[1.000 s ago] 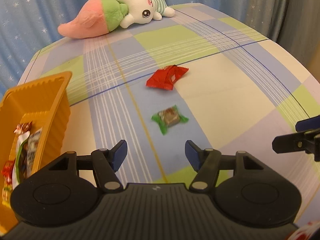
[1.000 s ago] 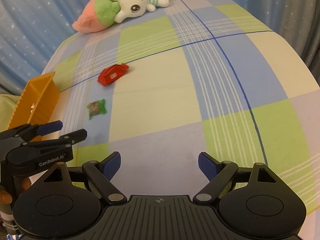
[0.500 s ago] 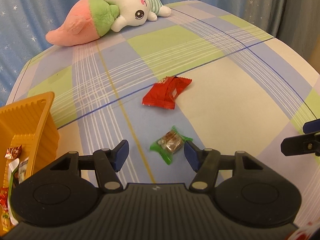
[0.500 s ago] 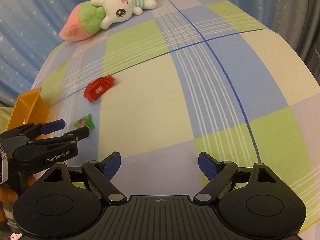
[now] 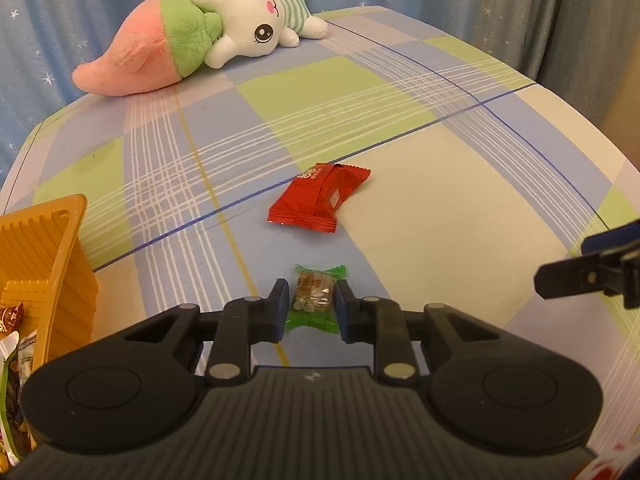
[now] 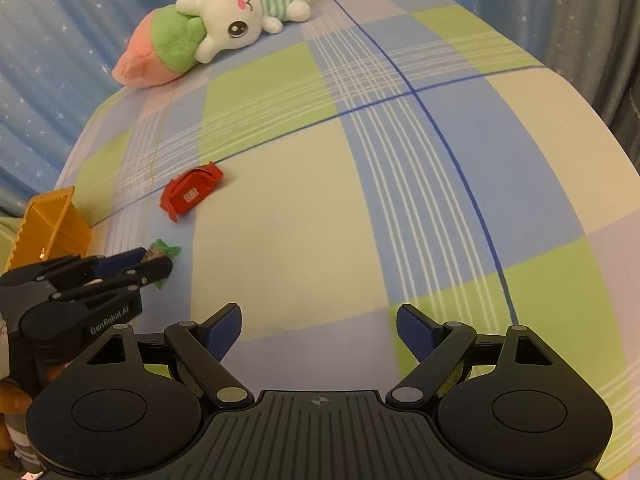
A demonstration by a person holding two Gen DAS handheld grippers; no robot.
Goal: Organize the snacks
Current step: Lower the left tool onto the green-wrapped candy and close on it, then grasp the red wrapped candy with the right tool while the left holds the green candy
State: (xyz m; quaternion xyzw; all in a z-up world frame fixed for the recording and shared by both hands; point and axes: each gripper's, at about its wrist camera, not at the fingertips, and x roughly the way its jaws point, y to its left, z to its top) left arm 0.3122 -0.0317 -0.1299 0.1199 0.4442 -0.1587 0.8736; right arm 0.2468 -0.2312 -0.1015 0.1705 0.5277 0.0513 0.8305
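Left wrist view: left gripper (image 5: 312, 306) has just been closing and now pinches the green-wrapped candy (image 5: 314, 298) on both sides; half a second ago the jaws stood wide with the candy just ahead of them, a second ago it lay well ahead. Candy sits on the checked bedspread (image 5: 420, 208), on a blue patch, near the front edge of the scene.

Beyond it, apart, lies one red snack packet (image 5: 320, 198), flat, nothing between the two. To the left, the orange basket (image 5: 60, 248) with a few wrapped snacks inside; the exact count can't be read. Basket has slid further toward the left edge of the view than before.

Far back: one plush rabbit hugging a pink-and-green carrot (image 5: 208, 32), against the blue starry curtain (image 5: 60, 12).

Right gripper (image 6: 318, 332): jaws spread wide, nothing between them, over bare bedspread, same as earlier. Its tip shows at the right edge of the left view.

Count: two loose snacks, one basket, one plush, two grippers.
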